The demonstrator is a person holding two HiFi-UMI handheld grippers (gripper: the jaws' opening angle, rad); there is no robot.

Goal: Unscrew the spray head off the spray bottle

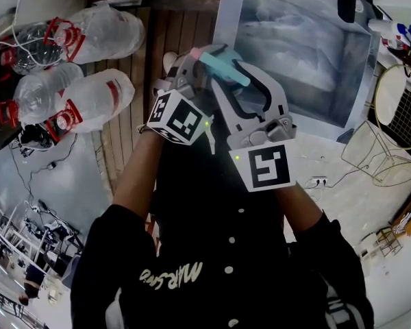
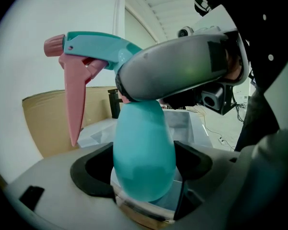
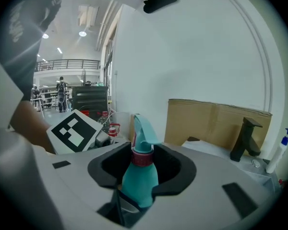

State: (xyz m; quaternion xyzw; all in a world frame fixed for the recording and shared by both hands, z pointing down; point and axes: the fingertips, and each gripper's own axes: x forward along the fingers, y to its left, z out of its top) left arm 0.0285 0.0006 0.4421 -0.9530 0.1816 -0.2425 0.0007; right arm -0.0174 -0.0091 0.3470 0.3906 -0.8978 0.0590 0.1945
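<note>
A teal spray bottle [image 2: 144, 152] with a teal spray head [image 2: 96, 47] and a pink trigger [image 2: 74, 95] is held up in the air in front of the person. My left gripper [image 2: 144, 171] is shut on the bottle's belly. In the head view it [image 1: 185, 66] sits left of the spray head [image 1: 222, 68]. My right gripper [image 3: 143, 169] stands around the neck, where a pink collar [image 3: 143, 158] shows under the spray head [image 3: 143, 131]. Dark gaps lie on both sides of the collar, so this gripper is open. From above, it [image 1: 243, 81] arches over the bottle.
Large clear water jugs [image 1: 96, 101] with red caps lie on the floor at the left. A grey sink basin [image 1: 301, 46] is ahead, with a wire basket [image 1: 404, 108] to its right. Cardboard [image 3: 216, 123], a black faucet [image 3: 245, 138] and a white pump bottle [image 3: 278, 150] stand behind.
</note>
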